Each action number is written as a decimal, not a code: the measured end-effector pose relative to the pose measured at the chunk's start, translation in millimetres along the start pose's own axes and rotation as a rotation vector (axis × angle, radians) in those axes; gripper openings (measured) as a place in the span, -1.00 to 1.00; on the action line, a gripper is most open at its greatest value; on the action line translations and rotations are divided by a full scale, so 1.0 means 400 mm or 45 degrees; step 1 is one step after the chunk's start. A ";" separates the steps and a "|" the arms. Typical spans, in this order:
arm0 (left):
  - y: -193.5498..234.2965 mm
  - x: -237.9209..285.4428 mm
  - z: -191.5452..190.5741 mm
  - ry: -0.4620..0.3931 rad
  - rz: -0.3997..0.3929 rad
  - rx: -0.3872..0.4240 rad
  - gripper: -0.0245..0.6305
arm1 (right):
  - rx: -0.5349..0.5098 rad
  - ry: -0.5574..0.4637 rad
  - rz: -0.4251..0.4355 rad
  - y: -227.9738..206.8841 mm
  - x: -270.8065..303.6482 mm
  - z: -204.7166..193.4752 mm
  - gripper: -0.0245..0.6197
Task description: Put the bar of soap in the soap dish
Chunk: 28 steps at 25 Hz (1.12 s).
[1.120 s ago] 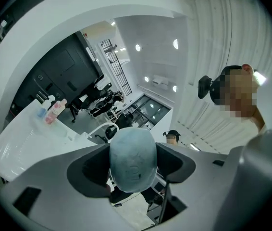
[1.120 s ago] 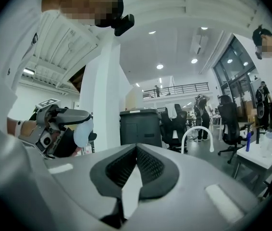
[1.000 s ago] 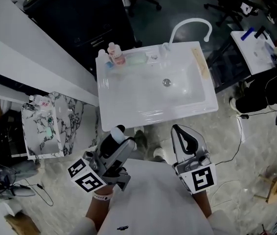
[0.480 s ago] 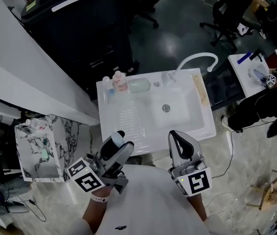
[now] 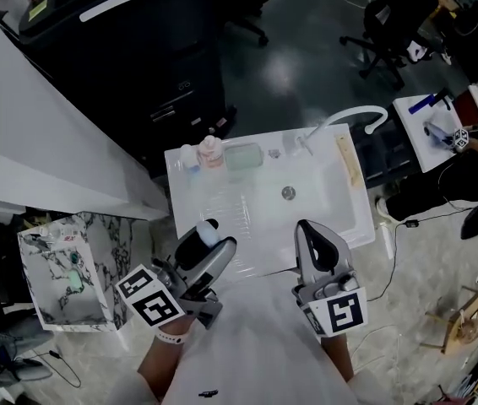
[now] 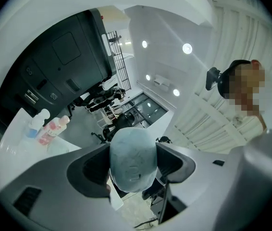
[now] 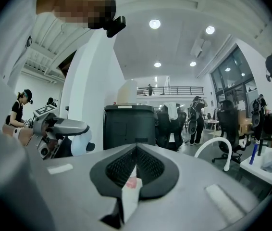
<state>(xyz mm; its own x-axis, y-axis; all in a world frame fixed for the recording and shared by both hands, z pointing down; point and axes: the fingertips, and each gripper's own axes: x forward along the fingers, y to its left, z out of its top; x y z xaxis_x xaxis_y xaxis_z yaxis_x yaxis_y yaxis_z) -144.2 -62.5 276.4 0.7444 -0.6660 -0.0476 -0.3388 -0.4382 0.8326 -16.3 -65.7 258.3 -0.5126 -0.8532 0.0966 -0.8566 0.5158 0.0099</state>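
My left gripper [image 5: 205, 236] is shut on a pale blue-white oval bar of soap [image 5: 209, 227], held above the front edge of the white sink unit [image 5: 346, 222]. In the left gripper view the soap [image 6: 132, 160] fills the gap between the two grey jaws. The pale green soap dish [image 5: 241, 156] sits on the sink's back ledge, right of two small bottles [image 5: 211, 151], well ahead of the soap. My right gripper [image 5: 308, 229] hovers over the sink's front right, shut with nothing in it. The right gripper view shows the left gripper with the soap [image 7: 80, 146] off to its left.
A white curved faucet [image 5: 359, 115] rises at the sink's back right, and a drain [image 5: 288, 193] marks the basin. A wooden strip [image 5: 346, 160] lies along the right rim. A black cabinet [image 5: 138, 66] stands behind, a marbled box [image 5: 62, 268] on the floor to the left.
Both grippers have come forward from in front of the sink to over its front edge. The soap stays held in the left gripper; the right stays shut.
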 end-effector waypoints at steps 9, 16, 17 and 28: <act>0.082 0.041 0.036 -0.031 0.029 -0.077 -0.03 | 0.015 0.065 0.022 -0.016 0.078 -0.016 -0.90; 0.120 0.086 0.025 0.018 0.068 -0.077 -0.03 | 0.039 0.064 0.000 -0.062 0.107 -0.024 -0.90; 0.124 0.093 0.024 0.021 0.078 -0.068 -0.03 | 0.040 0.067 0.002 -0.069 0.108 -0.028 -0.90; 0.223 0.198 0.029 0.014 0.205 -0.080 -0.03 | 0.086 0.112 0.038 -0.102 0.165 -0.064 -0.90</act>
<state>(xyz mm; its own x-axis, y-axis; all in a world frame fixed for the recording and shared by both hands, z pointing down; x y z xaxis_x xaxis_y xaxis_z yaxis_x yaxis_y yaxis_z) -122.2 -161.2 340.5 0.6900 -0.7175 0.0948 -0.4175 -0.2876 0.8620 -13.6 -141.1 289.6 -0.5337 -0.8256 0.1830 -0.8444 0.5323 -0.0613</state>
